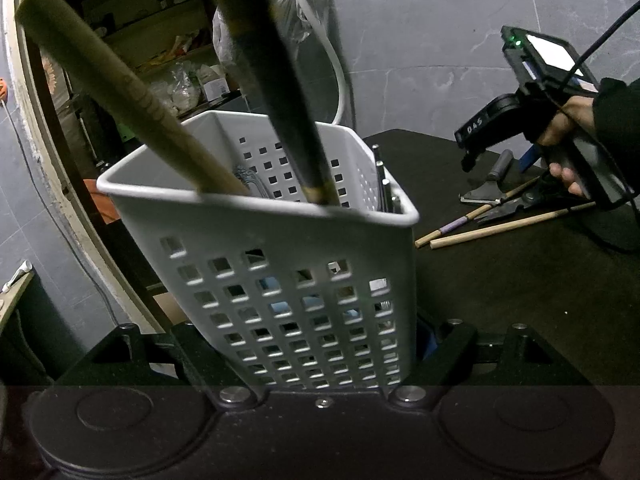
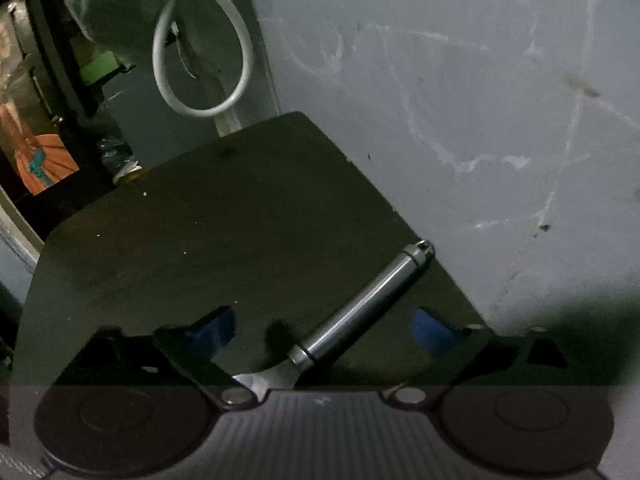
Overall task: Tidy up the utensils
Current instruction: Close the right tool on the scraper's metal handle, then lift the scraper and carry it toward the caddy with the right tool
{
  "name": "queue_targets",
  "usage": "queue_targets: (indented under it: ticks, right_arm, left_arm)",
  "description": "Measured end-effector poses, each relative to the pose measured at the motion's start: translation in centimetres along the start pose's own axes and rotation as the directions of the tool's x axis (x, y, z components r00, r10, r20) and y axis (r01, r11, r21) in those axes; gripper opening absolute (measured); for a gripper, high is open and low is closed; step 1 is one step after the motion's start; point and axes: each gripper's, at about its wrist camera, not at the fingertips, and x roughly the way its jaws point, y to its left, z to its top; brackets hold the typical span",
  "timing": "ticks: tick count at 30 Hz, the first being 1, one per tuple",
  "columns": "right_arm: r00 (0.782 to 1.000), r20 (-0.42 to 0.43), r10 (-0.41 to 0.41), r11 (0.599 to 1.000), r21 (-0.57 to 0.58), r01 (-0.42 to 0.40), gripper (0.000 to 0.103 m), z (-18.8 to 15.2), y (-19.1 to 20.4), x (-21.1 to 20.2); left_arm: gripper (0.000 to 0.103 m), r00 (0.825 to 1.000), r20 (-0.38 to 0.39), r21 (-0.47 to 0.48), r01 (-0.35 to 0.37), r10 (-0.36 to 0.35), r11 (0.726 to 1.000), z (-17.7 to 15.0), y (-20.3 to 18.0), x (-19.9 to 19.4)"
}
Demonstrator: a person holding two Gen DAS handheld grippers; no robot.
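A white perforated basket (image 1: 280, 280) fills the left wrist view, tilted, with my left gripper (image 1: 320, 340) shut on its lower walls. A tan wooden handle (image 1: 120, 92) and a dark handle (image 1: 272, 80) stick out of it, with metal utensils (image 1: 384, 188) along its right wall. On the dark table (image 1: 500, 300) lie chopsticks (image 1: 500, 224), black scissors (image 1: 508, 208) and a steel-handled tool (image 1: 492, 180). A hand holds my right gripper (image 1: 468, 156) just above them. In the right wrist view the right gripper (image 2: 324, 328) is open, its blue pads (image 2: 216, 328) apart on either side of the steel-handled tool (image 2: 360, 308).
A grey marbled wall (image 2: 460, 100) stands right behind the table (image 2: 240, 220). The table's far edge and left corner are close. A white hose (image 2: 208, 80) loops on the wall, and cluttered shelves (image 1: 160, 60) stand beyond the table to the left.
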Motion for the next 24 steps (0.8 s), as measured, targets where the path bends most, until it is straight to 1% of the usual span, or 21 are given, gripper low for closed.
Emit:
queue_targets:
  ticks: [1,4,6,7,9,10,12,13,15,17,22,24]
  right_arm:
    - [1.0,-0.016,-0.008,1.0,0.004,0.008,0.085,-0.1,0.1,0.4]
    - [0.999,-0.002,-0.05,0.999,-0.018,0.05,0.073,-0.5,0.7,0.5]
    - [0.997,0.007,-0.075,0.996,-0.041,0.075,0.05,-0.9,1.3,0.3]
    - [0.996,0.011,-0.09,0.994,-0.054,0.091,0.046,-1.0,1.7,0.2]
    - [0.997,0.01,-0.073,0.996,-0.057,0.073,0.034,-1.2,2.2,0.0]
    - [0.999,0.007,-0.052,0.998,-0.043,0.053,0.031,-1.3,2.2,0.0]
    - [1.0,-0.005,-0.007,1.0,-0.008,0.007,0.021,-1.3,2.0,-0.1]
    - [1.0,-0.014,0.02,1.0,0.012,-0.02,0.019,-1.3,1.9,-0.3]
    - [0.994,-0.037,0.098,0.994,0.06,-0.096,0.02,-1.4,1.5,-0.4]
    - [0.987,-0.063,0.145,0.987,0.085,-0.14,0.02,-1.4,1.5,-0.5]
    - [0.977,-0.099,0.187,0.982,0.01,-0.187,0.02,-2.7,3.1,-2.2]
    - [0.975,-0.111,0.191,0.98,-0.041,-0.197,0.02,-3.5,4.0,-3.4]
  left_arm:
    - [0.084,1.0,0.0,0.001,0.0,0.0,1.0,0.0,0.0,0.0]
    - [0.084,1.0,0.0,0.002,0.0,0.0,1.0,0.0,0.0,0.0]
    - [0.085,1.0,0.001,0.003,-0.001,0.001,1.0,0.0,-0.1,0.0]
    - [0.085,1.0,0.001,0.003,-0.002,0.002,1.0,0.1,-0.1,0.0]
    - [0.085,1.0,0.002,0.002,-0.001,0.001,1.0,0.1,-0.1,0.0]
    - [0.085,1.0,0.002,0.003,-0.001,0.001,1.0,0.1,-0.1,0.1]
    - [0.085,1.0,0.002,0.002,-0.001,0.001,1.0,0.1,-0.1,0.1]
    - [0.085,1.0,0.001,0.003,-0.001,0.001,1.0,0.1,-0.1,0.0]
    - [0.085,1.0,0.002,0.004,0.0,0.0,1.0,0.1,-0.1,0.1]
    - [0.085,1.0,0.003,0.003,0.002,-0.002,1.0,0.1,0.0,0.1]
    - [0.085,1.0,0.006,0.007,0.008,-0.008,1.0,0.1,0.2,0.3]
    - [0.085,1.0,0.006,0.008,0.011,-0.011,1.0,0.0,0.3,0.3]
